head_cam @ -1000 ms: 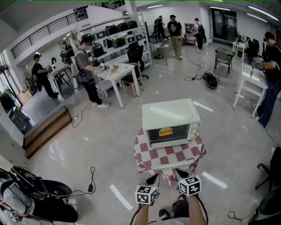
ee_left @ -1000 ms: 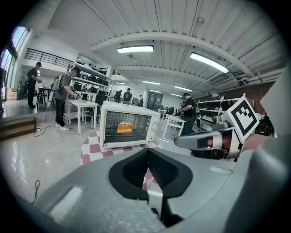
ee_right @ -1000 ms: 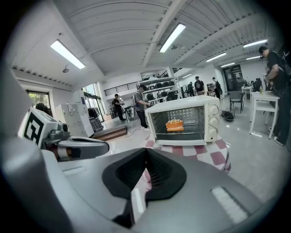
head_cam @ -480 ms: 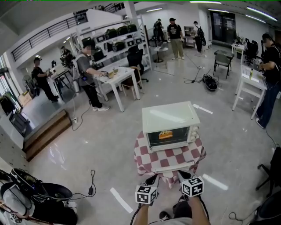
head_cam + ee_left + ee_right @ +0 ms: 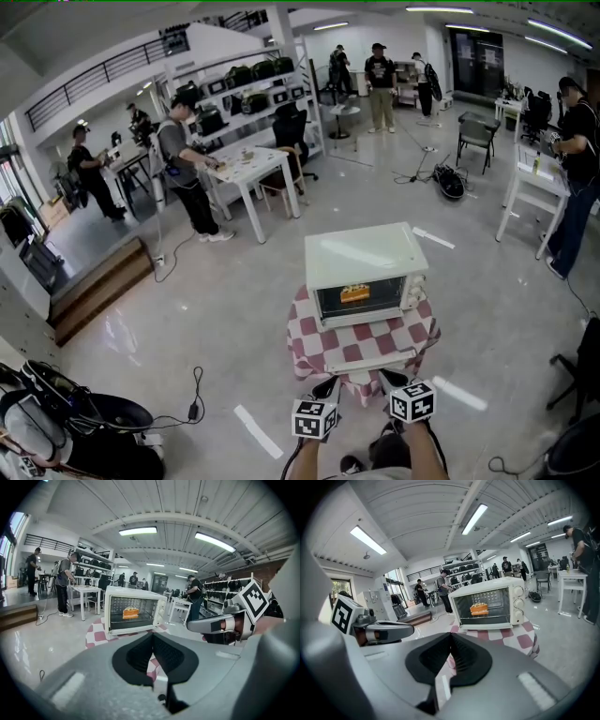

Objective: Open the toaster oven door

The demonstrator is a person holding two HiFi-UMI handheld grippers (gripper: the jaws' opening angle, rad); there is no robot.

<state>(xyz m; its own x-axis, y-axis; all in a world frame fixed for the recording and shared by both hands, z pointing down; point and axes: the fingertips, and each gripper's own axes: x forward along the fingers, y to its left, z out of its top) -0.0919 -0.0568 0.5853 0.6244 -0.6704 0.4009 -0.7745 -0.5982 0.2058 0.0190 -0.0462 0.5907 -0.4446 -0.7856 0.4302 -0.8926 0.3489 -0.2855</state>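
A cream toaster oven (image 5: pixel 366 272) stands on a small table with a red-and-white checked cloth (image 5: pixel 361 339). Its glass door is closed, and an orange piece of food (image 5: pixel 353 293) shows behind it. A flat white panel (image 5: pixel 367 360) lies on the cloth in front of the oven. Both grippers hover short of the table's near edge, apart from the oven. My left gripper (image 5: pixel 326 384) is shut and empty, its pads meeting (image 5: pixel 152 635). My right gripper (image 5: pixel 386 376) is also shut with nothing in it (image 5: pixel 450 634). The oven (image 5: pixel 133 613) (image 5: pixel 487 604) lies straight ahead in both gripper views.
Glossy grey floor surrounds the table. A black cable (image 5: pixel 192 398) and dark bags (image 5: pixel 66 412) lie at the lower left. A white table (image 5: pixel 248 169) with a person (image 5: pixel 186 159) stands behind, shelves (image 5: pixel 248 80) beyond, and another white table (image 5: pixel 536 183) and a person (image 5: pixel 574 169) at right.
Both grippers hold about the same place and stay shut. The head view has shifted a little, so the oven sits slightly lower in the picture.
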